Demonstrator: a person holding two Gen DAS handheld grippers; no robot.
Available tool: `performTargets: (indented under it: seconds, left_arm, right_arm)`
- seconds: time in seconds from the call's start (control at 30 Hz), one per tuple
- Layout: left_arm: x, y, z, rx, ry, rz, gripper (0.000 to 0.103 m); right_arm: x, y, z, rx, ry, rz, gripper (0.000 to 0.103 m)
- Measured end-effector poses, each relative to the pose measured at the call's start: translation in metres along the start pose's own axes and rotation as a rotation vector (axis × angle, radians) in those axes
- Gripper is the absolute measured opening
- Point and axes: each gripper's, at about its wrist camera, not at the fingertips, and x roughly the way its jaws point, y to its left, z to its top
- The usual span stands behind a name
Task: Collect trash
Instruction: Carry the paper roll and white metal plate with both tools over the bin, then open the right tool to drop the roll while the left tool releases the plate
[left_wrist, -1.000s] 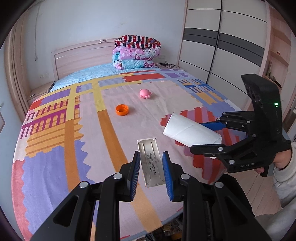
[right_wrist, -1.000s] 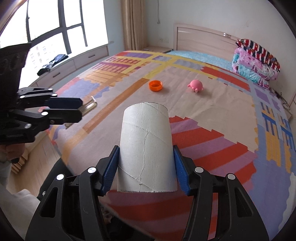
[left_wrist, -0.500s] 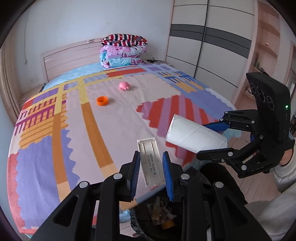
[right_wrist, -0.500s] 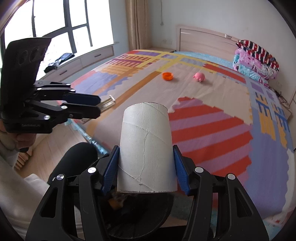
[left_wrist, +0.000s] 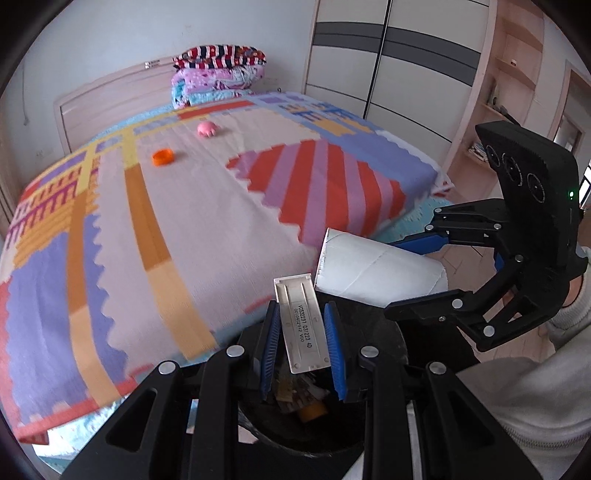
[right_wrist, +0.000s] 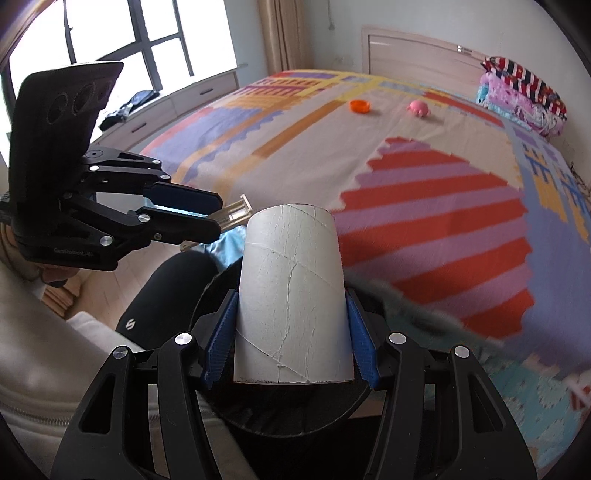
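A flat, ribbed white plastic strip (left_wrist: 303, 325) with printed lettering is clamped between the narrow-set jaws of the left gripper (left_wrist: 303, 341), whose pads are blue and ridged; the strip sticks out past the tips. Below the jaws, the round black trash bin (left_wrist: 369, 435) is seen, with scraps and something orange inside. Beyond the jaws, a patchwork bedspread (left_wrist: 177, 229) of striped and toothed blocks is spread over the bed, and a round orange cap (left_wrist: 163, 157) and a small pink toy (left_wrist: 207, 128) lie on it, well apart from both grippers. To the right of the strip, a white cardboard tube (right_wrist: 291, 299), cylindrical, creased and spirally seamed, is held by its sides in the half-spread jaws of the right gripper (right_wrist: 291, 339), over the bin's dark rim.
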Motion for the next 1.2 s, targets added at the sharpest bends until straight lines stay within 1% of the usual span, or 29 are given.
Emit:
performTargets:
  seconds: [0.2,0.43,0.7,0.87,1.0,1.07,1.1,1.2]
  left_arm:
    - [0.021,0.000,-0.019,-0.031,0.067,-0.030,0.024]
    - [0.055,0.008,-0.038,-0.082,0.147,-0.056,0.024]
    - [0.094,0.018,-0.057,-0.121,0.236,-0.055,0.024]
    - [0.109,0.018,-0.062,-0.128,0.271,-0.042,0.024]
    - [0.112,0.018,-0.063,-0.137,0.286,-0.034,0.024]
    - [0.113,0.017,-0.064,-0.145,0.293,-0.041,0.025]
    - [0.114,0.016,-0.064,-0.147,0.302,-0.045,0.025]
    - [0.118,0.016,-0.064,-0.149,0.316,-0.029,0.027]
  right_arm:
    - [0.022,0.001,-0.021,0.029,0.074,0.015,0.056]
    - [0.057,-0.006,-0.036,0.082,0.154,0.005,0.056]
    - [0.102,-0.013,-0.046,0.132,0.236,-0.015,0.056]
    - [0.112,-0.017,-0.049,0.151,0.259,-0.013,0.057]
    - [0.114,-0.017,-0.050,0.141,0.255,0.004,0.057]
    - [0.115,-0.016,-0.050,0.141,0.255,-0.001,0.060]
    - [0.115,-0.016,-0.051,0.140,0.255,-0.004,0.064]
    - [0.113,-0.015,-0.049,0.138,0.245,-0.003,0.065]
